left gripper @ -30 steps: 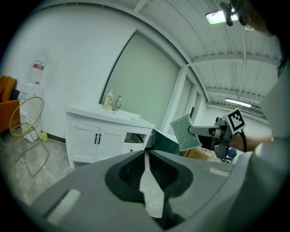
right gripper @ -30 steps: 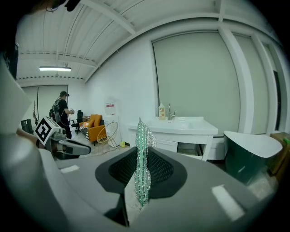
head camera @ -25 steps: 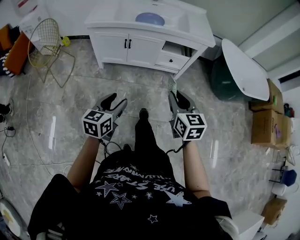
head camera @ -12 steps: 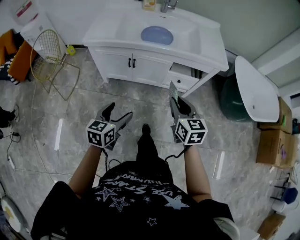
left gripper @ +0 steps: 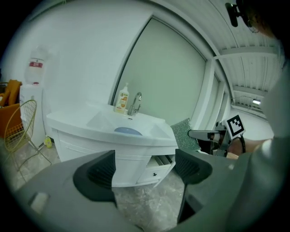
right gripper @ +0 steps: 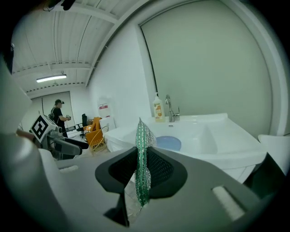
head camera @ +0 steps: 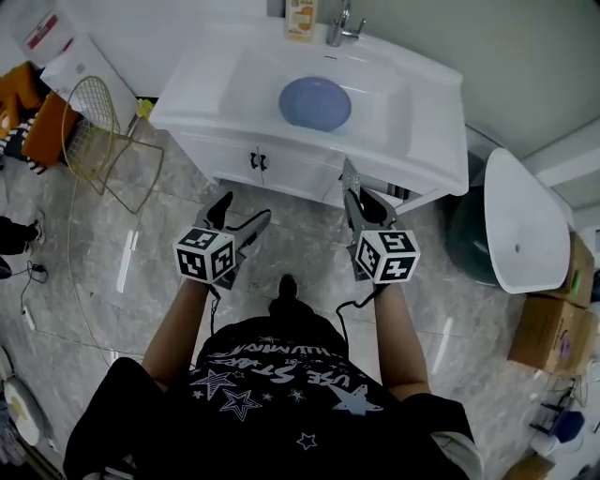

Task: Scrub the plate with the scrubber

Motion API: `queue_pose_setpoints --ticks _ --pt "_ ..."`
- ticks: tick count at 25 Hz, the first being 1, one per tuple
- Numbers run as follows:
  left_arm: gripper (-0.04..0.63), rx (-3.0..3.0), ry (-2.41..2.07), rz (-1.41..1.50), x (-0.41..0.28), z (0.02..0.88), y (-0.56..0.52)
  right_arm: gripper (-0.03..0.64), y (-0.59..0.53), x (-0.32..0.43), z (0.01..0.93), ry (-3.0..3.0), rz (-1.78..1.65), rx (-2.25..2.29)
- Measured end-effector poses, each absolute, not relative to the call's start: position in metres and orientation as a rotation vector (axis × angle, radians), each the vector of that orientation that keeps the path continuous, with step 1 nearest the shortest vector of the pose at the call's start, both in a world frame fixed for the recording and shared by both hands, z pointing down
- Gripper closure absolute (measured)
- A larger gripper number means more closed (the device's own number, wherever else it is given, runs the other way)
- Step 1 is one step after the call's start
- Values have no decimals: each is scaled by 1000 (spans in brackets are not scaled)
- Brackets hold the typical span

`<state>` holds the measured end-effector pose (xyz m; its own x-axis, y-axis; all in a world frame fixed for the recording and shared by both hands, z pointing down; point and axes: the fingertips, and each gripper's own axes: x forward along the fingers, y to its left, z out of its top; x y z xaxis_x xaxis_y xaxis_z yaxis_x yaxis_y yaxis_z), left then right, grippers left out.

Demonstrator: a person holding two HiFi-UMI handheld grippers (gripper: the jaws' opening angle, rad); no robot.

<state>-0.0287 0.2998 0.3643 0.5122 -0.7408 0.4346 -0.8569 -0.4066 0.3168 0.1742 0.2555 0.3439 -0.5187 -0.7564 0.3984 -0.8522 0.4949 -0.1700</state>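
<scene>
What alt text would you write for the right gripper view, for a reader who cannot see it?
The right gripper has its fingers shut on a green mesh scrubber, held upright on edge. Beyond it, a blue plate lies in a white sink, with a soap bottle and a faucet at the back rim.

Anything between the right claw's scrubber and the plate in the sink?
Nothing visible. The plate lies bare in the sink, open from above. The right claw, shut on the scrubber, is in front of the sink's edge. Bottle and tap stand behind the plate, off the path.
</scene>
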Motion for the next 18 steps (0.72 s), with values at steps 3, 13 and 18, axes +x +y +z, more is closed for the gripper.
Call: queue_pose_setpoints --ticks 3,13,18 --pt "190 2229 -1347 300 -31 364 276 522 226 175 346 -2488 510 1332" --pt "190 2195 -1401 296 -53 359 215 522 160 165 345 -2512 518 1322" --pt "192 2236 -1368 267 -57 352 159 522 128 161 347 -2486 507 1357"
